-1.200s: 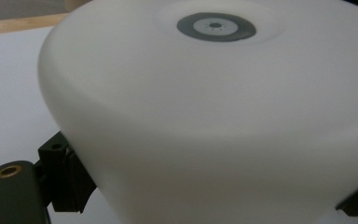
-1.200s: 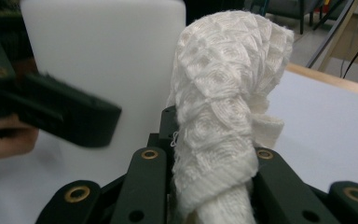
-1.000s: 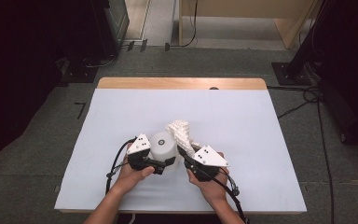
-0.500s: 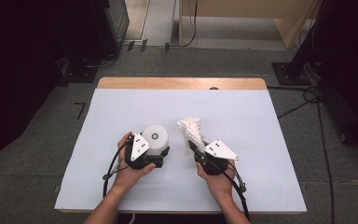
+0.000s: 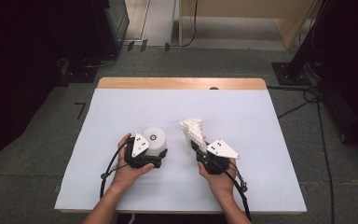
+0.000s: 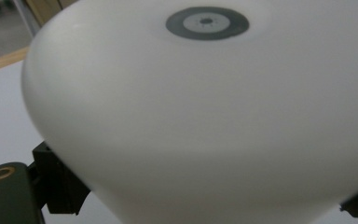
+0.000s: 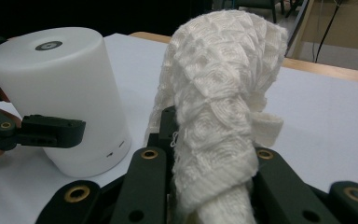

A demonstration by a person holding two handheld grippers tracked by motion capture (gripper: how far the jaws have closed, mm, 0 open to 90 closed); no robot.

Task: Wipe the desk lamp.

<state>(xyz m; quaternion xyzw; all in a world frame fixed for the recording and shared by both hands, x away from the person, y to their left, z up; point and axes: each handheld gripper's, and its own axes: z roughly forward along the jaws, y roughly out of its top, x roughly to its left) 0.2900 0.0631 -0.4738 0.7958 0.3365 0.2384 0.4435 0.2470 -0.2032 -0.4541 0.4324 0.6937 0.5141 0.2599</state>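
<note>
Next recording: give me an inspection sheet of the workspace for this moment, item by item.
Surface: white table with a wooden far edge; tidy.
Job's things: white cylinder device, upright on the table; white knitted cloth, bunched and standing up from the right jaws.
Clutter: nothing seen.
Grippers: left gripper with its jaws around the cylinder's lower part, having just been opening; contact cannot be told. Right gripper shut on the cloth.
Cables: a black cable trails from each gripper toward the person; more cables on the floor at right.
Surroundings: grey carpet floor, dark equipment at both sides, wooden furniture behind.
</note>
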